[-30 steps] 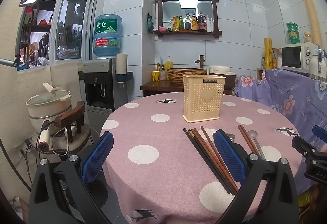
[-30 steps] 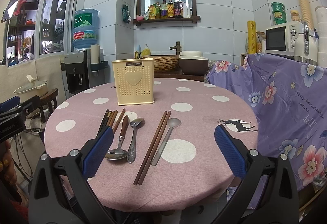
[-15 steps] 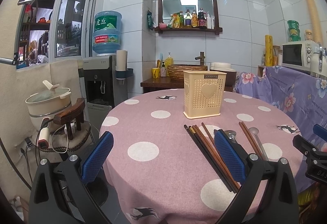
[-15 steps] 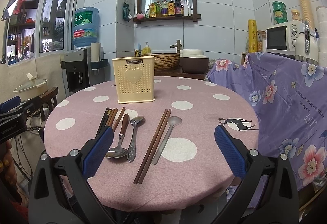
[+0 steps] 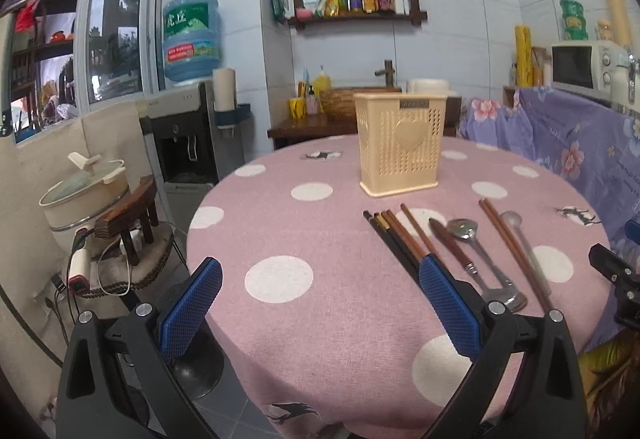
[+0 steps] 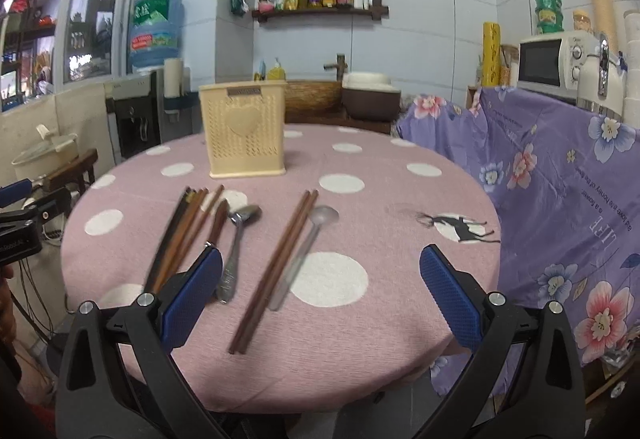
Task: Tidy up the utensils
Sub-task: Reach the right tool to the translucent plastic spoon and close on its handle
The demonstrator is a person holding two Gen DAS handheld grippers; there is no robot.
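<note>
A cream utensil holder (image 5: 401, 145) (image 6: 243, 131) stands upright on the pink dotted table (image 5: 280, 223) (image 6: 400, 175). In front of it lie a bundle of dark and brown chopsticks (image 5: 394, 237) (image 6: 180, 235), a wooden-handled spoon (image 5: 454, 245) (image 6: 218, 223), a metal spoon (image 5: 478, 251) (image 6: 236, 247), a brown chopstick pair (image 5: 514, 247) (image 6: 280, 267) and a clear spoon (image 5: 520, 235) (image 6: 308, 247). My left gripper (image 5: 320, 309) is open and empty above the table's near left. My right gripper (image 6: 320, 297) is open and empty above the brown pair and clear spoon.
A purple floral cloth (image 6: 560, 191) covers furniture right of the table. A pot (image 5: 82, 195) and a wooden stool (image 5: 128, 215) stand to the left, beside a water dispenser (image 5: 188, 127). A sink counter (image 6: 332, 103) lies behind the table.
Both grippers have moved forward and lower toward the table. The utensils look larger and nearer in both views. Nothing was picked up.
</note>
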